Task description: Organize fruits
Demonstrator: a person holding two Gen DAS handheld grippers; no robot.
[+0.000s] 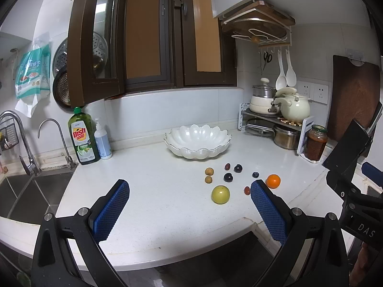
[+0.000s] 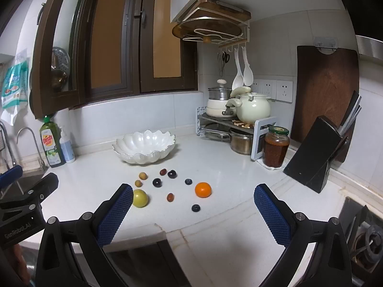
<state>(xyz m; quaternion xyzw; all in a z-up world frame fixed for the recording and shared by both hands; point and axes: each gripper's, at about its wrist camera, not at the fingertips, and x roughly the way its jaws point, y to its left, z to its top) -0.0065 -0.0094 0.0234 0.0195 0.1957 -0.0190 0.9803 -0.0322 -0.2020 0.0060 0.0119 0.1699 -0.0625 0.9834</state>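
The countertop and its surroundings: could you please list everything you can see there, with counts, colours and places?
Bowl: one, white, scalloped, empty, back of counter.
Orange: one, front right of fruits.
Green fruit: one, yellow-green, front left.
Small fruits: nine, dark, brown or tan, scattered before the bowl.
Dish soap: one, green, beside sink.
Pump bottle: one, pale blue, beside it.
Jar: one, reddish-brown contents.
Knife block: one, black.
Left gripper: open.
Right gripper: open.
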